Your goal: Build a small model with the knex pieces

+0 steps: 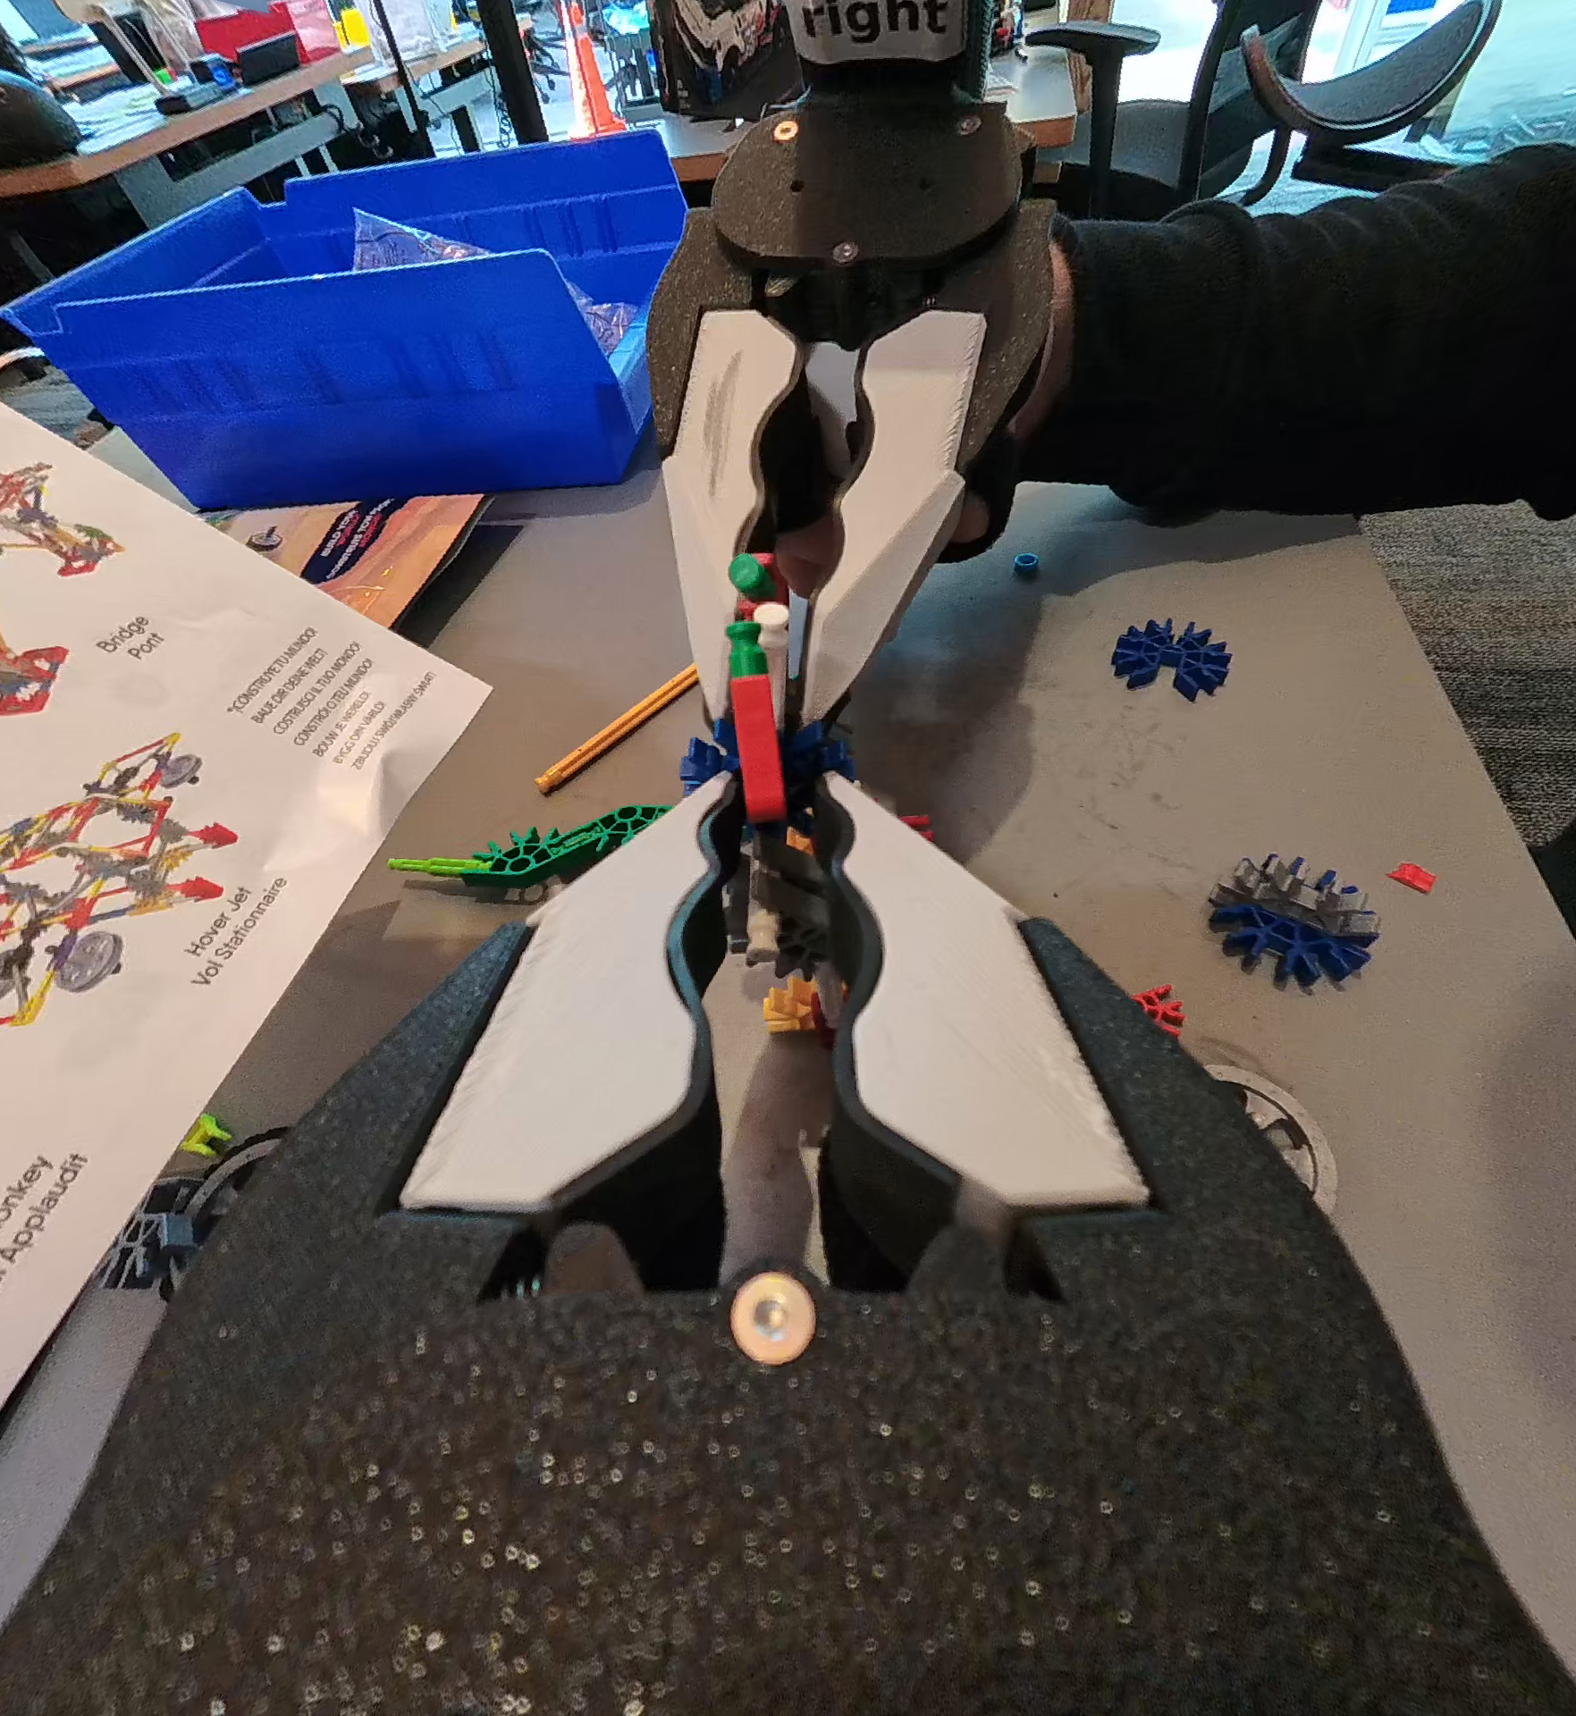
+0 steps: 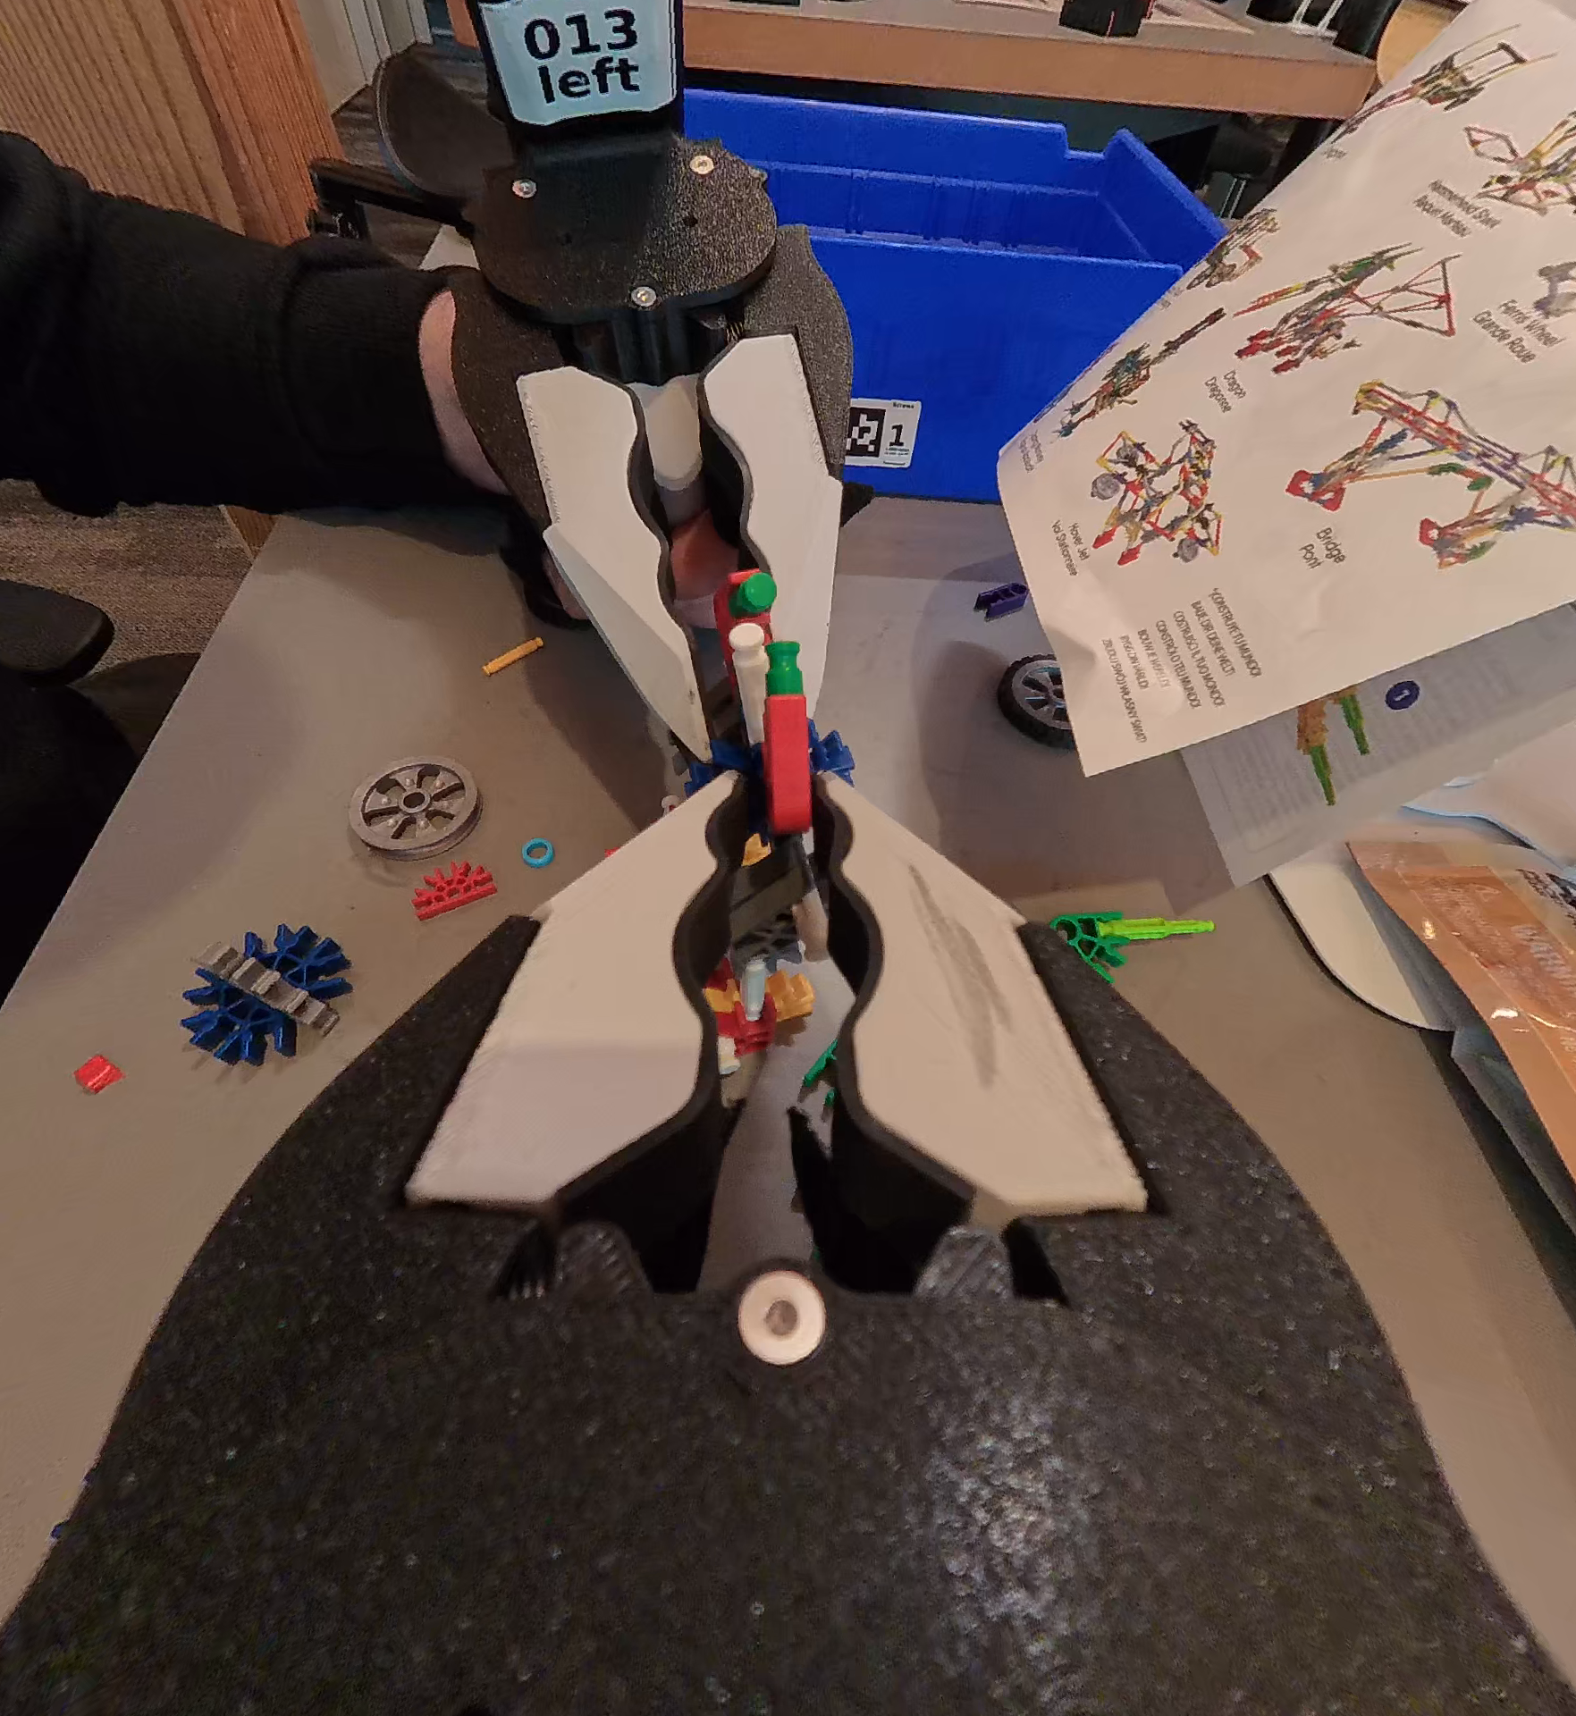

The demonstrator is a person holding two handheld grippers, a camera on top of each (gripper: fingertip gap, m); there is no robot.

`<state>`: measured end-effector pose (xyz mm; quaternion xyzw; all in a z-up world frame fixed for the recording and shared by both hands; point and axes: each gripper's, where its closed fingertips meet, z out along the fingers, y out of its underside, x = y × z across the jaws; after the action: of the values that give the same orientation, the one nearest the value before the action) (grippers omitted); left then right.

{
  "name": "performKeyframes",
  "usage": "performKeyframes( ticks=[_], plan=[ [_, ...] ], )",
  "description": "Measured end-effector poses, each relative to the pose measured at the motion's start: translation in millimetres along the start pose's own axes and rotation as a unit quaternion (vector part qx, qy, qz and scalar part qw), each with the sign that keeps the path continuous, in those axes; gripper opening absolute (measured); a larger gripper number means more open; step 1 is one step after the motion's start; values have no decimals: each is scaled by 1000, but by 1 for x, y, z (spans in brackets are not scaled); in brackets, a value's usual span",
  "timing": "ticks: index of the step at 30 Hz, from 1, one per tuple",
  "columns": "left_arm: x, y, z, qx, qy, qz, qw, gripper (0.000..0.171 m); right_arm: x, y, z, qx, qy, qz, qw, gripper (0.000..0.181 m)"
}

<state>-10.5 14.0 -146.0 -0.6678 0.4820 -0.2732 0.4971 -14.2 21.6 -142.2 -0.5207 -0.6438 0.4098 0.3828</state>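
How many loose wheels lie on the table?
2. A grey spoked wheel lies near the small blue ring; a black-tyred wheel sits partly under the instruction sheet. The sheet may hide more.

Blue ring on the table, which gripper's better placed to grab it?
Probably right: the blue ring lies beside the right gripper, well past the left gripper. Both grip the toy assembly.
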Motion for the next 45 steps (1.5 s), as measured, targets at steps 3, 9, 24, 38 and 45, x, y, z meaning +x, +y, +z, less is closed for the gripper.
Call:
performKeyframes(
  ticks=[3, 9, 24, 38, 45],
  plan=[
    [1, 0, 0, 1, 1, 1, 1000, 14, 0, 0, 0, 0, 1, 0, 1000, 13],
    [0, -1, 0, 2, 1, 1, 1000, 14, 0, 2, 1, 1, 1, 3, 1000, 10],
    [1, -2, 0, 1, 3, 7, 1000, 18, 1, 1, -1, 7, 3, 3, 1000, 14],
    [-4, -3, -1, 4, -7, 6, 1000, 23, 1, 1, -3, 10, 8, 5, 1000, 19],
    [-4, -2, 1, 4, -5, 4, 1000, 27, 2, 1, -7, 11, 9, 4, 1000, 24]
  ],
)
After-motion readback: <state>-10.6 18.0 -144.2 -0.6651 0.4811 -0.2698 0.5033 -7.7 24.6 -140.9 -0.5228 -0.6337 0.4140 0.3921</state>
